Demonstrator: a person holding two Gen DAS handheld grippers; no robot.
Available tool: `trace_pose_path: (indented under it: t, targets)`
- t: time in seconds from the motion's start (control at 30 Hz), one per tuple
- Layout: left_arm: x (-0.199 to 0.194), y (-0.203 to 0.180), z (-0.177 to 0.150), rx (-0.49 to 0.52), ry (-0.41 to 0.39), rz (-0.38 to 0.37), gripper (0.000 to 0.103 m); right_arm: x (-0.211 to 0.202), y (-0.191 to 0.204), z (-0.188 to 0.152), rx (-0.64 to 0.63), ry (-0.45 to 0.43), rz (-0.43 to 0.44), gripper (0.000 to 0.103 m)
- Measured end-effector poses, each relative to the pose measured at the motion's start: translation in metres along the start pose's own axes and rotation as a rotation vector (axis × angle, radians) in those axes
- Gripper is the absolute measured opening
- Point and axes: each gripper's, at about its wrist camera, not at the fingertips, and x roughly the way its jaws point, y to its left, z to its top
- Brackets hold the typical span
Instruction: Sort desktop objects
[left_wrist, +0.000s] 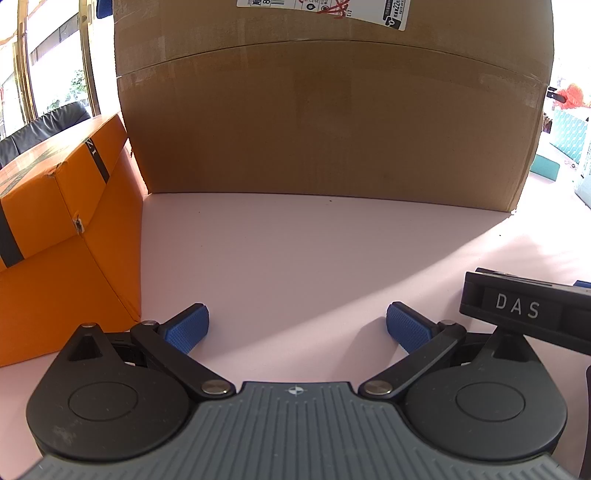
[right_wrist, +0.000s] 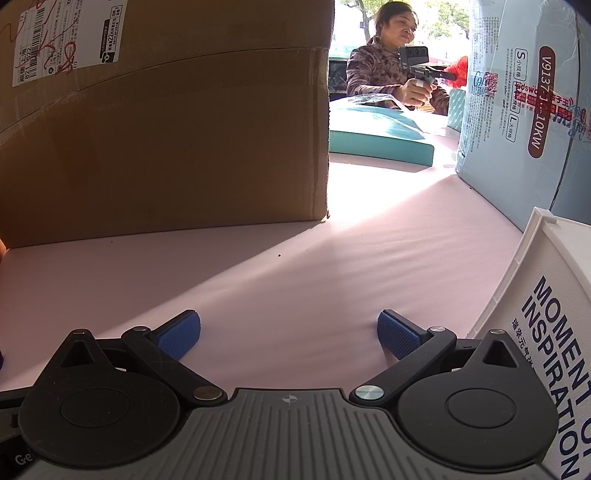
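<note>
Though beside cardboard box (left_wrist: 332, 122), tongs (left_wrist: 297, 328) empty.

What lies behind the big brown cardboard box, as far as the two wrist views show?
Past the cardboard box, the right wrist view shows a teal flat box on the pink table and a seated person beyond. Directly behind the box, everything is hidden.

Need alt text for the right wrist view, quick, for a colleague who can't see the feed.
The right gripper hangs open and empty over a bare pink tabletop. A large cardboard box stands ahead on the left, a white printed box on the right and a pale blue package behind it. Beyond, a seated person holds another handheld gripper.
</note>
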Motion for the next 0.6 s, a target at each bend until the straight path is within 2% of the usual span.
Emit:
trace_pose_path:
  t: [0.6]
  targets:
    - [0.0014,-0.0015,-0.0001,0.0,0.001,-0.001,0.103,-0.0008,-0.0001,-0.0003,0.0,0.0,0.001,0.103]
